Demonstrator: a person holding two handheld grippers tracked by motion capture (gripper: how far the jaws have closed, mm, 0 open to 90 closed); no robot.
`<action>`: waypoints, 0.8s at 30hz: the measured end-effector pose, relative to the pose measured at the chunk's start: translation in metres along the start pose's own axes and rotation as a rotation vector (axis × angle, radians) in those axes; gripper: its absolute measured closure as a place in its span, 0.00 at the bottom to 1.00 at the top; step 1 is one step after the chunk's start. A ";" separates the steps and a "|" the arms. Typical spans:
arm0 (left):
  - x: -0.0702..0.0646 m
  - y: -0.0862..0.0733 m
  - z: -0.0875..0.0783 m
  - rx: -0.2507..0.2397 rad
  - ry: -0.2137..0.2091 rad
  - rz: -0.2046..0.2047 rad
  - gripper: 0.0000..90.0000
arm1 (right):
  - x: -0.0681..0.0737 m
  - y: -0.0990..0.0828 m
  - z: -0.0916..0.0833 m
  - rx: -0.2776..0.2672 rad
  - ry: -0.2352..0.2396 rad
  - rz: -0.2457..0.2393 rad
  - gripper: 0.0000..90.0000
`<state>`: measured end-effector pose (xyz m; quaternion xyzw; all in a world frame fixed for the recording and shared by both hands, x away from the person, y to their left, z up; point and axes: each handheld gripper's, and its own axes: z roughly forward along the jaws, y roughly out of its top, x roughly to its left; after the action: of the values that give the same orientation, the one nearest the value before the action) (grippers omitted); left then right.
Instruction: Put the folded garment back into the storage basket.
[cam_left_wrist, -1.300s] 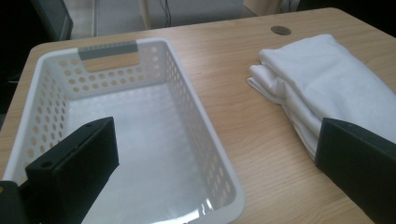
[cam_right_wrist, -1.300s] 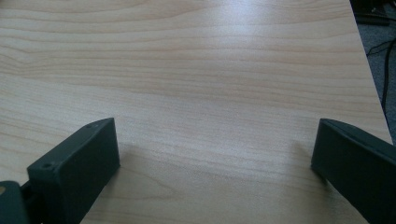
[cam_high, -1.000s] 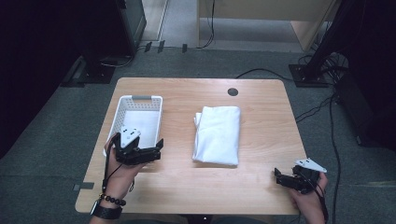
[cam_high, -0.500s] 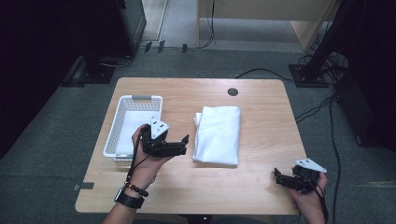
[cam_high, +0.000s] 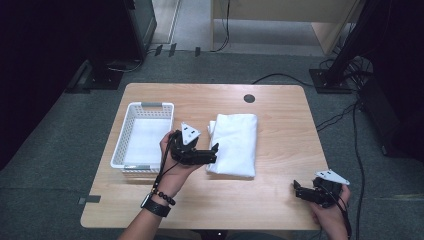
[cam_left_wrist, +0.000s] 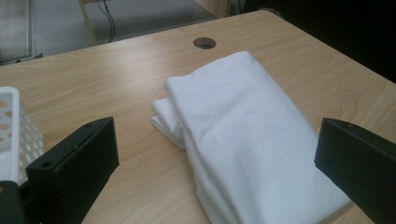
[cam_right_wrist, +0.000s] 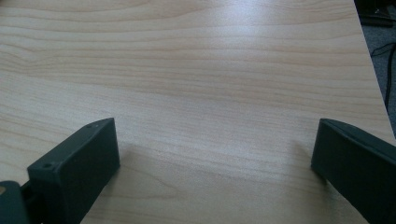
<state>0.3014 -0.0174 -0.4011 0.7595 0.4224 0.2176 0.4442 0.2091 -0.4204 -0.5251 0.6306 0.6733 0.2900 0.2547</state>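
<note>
Wood table (cam_high: 280, 107) | grey carpet floor (cam_high: 65, 150) | left tool (cam_high: 216, 151) agape beside white cloth (cam_high: 235, 142) | right tool (cam_high: 296, 188) agape

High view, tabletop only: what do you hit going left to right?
White basket → left gripper, jaws open at the cloth's left edge → folded white cloth → right gripper, jaws open, at the table's front right corner.

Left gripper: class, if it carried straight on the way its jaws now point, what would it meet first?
Most likely the folded white cloth: the open left gripper points at its near-left edge. How high it hovers above the table is unclear.
</note>
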 end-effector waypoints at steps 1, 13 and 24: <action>-0.001 0.000 0.002 0.004 -0.003 0.005 0.00 | 0.000 0.000 0.000 0.000 0.000 0.000 0.00; -0.019 0.001 0.030 0.019 -0.006 0.049 0.00 | 0.000 0.000 0.000 0.000 0.003 -0.003 0.00; -0.030 -0.010 0.059 0.050 -0.011 0.065 0.00 | 0.000 0.000 0.000 0.000 0.005 -0.005 0.00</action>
<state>0.3221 -0.0693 -0.4381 0.7850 0.4004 0.2168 0.4200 0.2094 -0.4202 -0.5251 0.6280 0.6756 0.2909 0.2541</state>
